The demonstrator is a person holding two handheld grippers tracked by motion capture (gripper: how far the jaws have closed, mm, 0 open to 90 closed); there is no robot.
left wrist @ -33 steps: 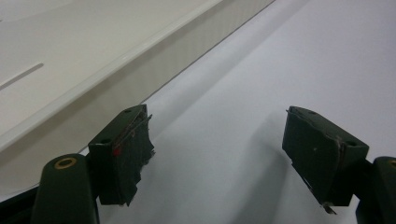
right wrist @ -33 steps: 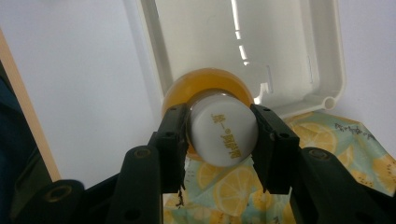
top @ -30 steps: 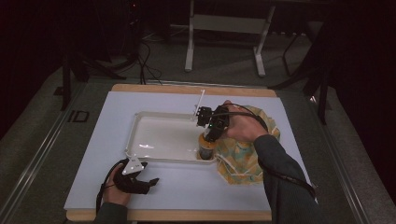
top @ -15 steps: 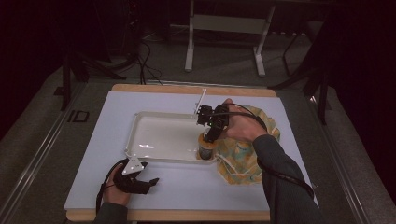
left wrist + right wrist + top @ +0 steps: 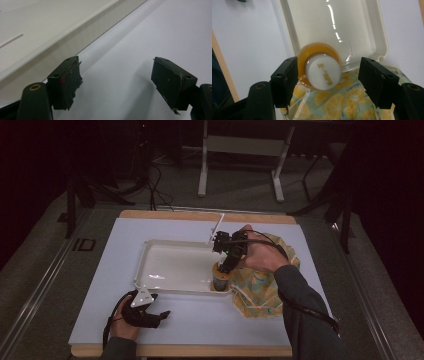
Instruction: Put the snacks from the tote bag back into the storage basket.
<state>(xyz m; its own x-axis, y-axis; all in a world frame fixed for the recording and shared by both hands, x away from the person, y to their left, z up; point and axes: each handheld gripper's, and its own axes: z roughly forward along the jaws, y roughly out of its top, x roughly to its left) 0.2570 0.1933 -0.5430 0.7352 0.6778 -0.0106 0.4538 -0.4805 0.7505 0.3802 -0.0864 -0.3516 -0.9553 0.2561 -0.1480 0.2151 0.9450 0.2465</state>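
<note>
A small amber bottle with a white cap [image 5: 220, 281] [image 5: 323, 71] stands upright in the near right corner of a shallow white tray [image 5: 150, 285] [image 5: 374, 30]. My right gripper [image 5: 226, 266] [image 5: 328, 67] hangs over it from above, jaws open on either side of the bottle. One jaw touches the bottle's side and the other stands clear of it. My left gripper [image 5: 159, 314] [image 5: 116, 67] rests open on the white sheet just in front of the tray's near wall [image 5: 75, 35], with nothing between its jaws.
A cloth with a lemon print [image 5: 260, 285] [image 5: 337, 100] lies bunched against the tray's right side, under my right hand. The white sheet [image 5: 200, 325] covers a wooden tabletop. A white stick [image 5: 216, 227] leans at the tray's far edge. Stands and cables sit on the dark floor beyond.
</note>
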